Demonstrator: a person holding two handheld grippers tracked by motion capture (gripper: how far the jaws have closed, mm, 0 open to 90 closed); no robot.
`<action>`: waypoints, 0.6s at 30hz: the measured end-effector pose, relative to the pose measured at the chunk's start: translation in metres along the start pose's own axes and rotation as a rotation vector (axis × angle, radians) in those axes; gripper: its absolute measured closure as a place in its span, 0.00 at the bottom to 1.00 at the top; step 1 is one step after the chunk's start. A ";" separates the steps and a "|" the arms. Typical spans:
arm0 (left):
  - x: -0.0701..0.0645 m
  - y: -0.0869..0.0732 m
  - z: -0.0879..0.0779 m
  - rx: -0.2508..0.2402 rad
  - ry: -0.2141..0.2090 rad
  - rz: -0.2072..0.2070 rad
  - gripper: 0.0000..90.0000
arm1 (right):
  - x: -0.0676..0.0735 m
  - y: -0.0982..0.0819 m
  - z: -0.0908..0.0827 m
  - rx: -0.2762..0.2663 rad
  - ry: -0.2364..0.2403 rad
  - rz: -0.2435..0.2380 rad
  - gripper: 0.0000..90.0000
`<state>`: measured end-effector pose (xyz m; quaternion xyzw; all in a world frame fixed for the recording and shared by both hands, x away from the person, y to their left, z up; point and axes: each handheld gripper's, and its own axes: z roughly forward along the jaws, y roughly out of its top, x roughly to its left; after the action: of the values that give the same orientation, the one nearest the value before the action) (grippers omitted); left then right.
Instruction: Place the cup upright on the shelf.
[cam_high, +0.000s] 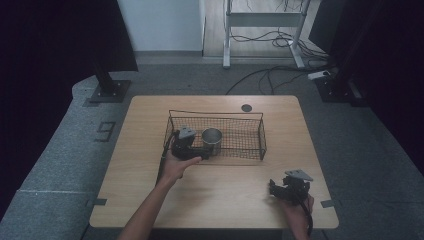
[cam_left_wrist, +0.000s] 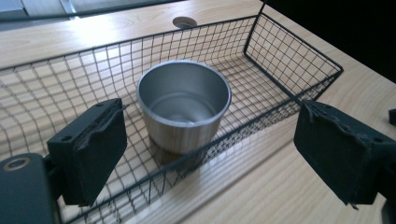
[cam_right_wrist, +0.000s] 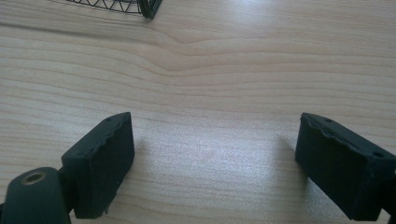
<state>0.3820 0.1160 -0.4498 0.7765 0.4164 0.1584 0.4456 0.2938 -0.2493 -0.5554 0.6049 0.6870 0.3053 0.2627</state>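
Cup position: steel cup (cam_left_wrist: 184, 109) upright inside wire basket (cam_left_wrist: 299, 56), on tabletop (cam_high: 150, 150).
Left hand-held gripper (cam_left_wrist: 210, 158): jaws apart, cup straight ahead, nearer.
Right hand-held gripper (cam_right_wrist: 215, 163): jaws apart, well apart from basket.

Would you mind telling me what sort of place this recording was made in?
Probably a lab or recording studio: a lone wooden table on grey carpet, dark curtains on both sides, cables across the floor, and a frame-legged desk behind.

We see a light wooden table (cam_high: 215, 195) standing on grey carpet (cam_high: 55, 150). Behind it, we find a pale wall (cam_high: 162, 22), black curtains (cam_high: 55, 40) and loose cables (cam_high: 270, 75) on the floor.
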 end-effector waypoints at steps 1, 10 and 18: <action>0.001 -0.004 -0.003 -0.006 -0.005 0.001 0.11 | 0.000 0.000 0.000 0.001 0.000 0.001 0.13; 0.004 -0.028 -0.032 -0.038 -0.043 0.002 0.12 | 0.000 0.000 0.000 0.001 0.001 0.000 0.13; 0.011 -0.054 -0.053 -0.035 -0.052 -0.013 0.11 | 0.000 0.000 0.000 0.001 0.001 0.000 0.13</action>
<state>0.3285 0.1678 -0.4660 0.7698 0.4068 0.1426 0.4707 0.2937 -0.2494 -0.5554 0.6050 0.6872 0.3052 0.2619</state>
